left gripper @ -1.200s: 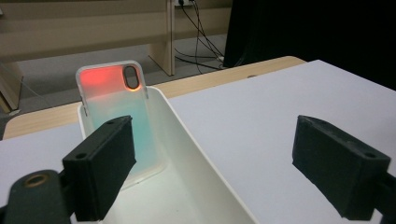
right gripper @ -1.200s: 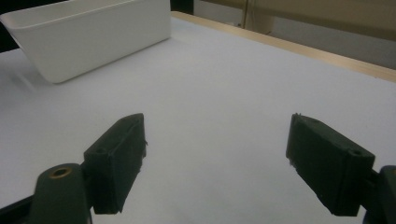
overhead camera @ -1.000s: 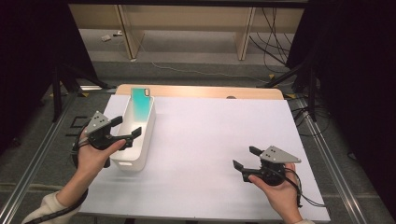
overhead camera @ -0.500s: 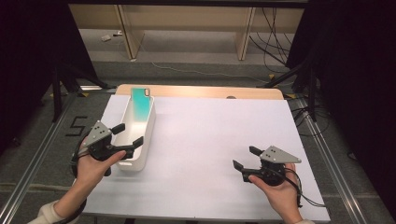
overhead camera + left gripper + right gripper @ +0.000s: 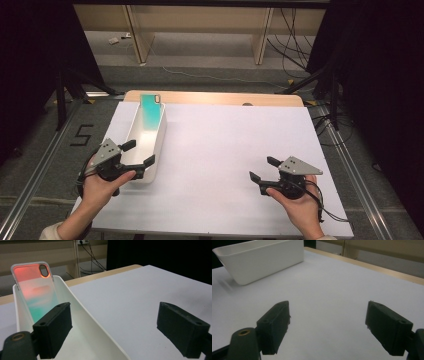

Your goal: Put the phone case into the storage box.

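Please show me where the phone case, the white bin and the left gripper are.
phone case (image 5: 35, 293), left gripper view, on its clear back.
white bin (image 5: 159, 142), high view, on its right wall.
left gripper (image 5: 138, 153), high view, midway between its open jaws.

Left gripper held low at the near left in the left hand, jaws spread wide and pointing forward-right; right gripper cradled in the right hand at the near right, jaws likewise wide, pointing left.
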The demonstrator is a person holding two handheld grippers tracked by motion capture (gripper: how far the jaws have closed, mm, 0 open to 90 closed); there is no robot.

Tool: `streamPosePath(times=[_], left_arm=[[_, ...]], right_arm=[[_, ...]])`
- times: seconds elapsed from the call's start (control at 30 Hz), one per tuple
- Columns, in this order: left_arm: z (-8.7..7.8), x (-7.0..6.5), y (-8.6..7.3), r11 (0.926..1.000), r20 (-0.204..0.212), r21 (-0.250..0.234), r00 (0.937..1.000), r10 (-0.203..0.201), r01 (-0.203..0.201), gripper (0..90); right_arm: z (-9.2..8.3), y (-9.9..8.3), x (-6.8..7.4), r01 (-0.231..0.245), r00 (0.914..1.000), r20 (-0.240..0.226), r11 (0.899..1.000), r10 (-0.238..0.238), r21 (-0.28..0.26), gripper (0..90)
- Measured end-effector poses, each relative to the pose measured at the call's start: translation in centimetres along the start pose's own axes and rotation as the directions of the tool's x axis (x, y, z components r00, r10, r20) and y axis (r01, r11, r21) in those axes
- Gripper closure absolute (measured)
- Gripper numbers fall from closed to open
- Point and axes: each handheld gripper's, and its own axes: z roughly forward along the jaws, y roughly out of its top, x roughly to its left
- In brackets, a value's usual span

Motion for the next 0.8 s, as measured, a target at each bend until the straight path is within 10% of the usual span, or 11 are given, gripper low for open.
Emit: streamPosePath(times=[0.8], left_arm=[[-0.2, -0.7, -1.2, 0.9993, 0.014, -0.01, 0.9992, 0.037, -0.037, 11.7]], right_arm=[[0.0, 0.1, 0.1, 0.002, 0.9999, -0.015, 1.0, -0.002, -0.006, 20.8]])
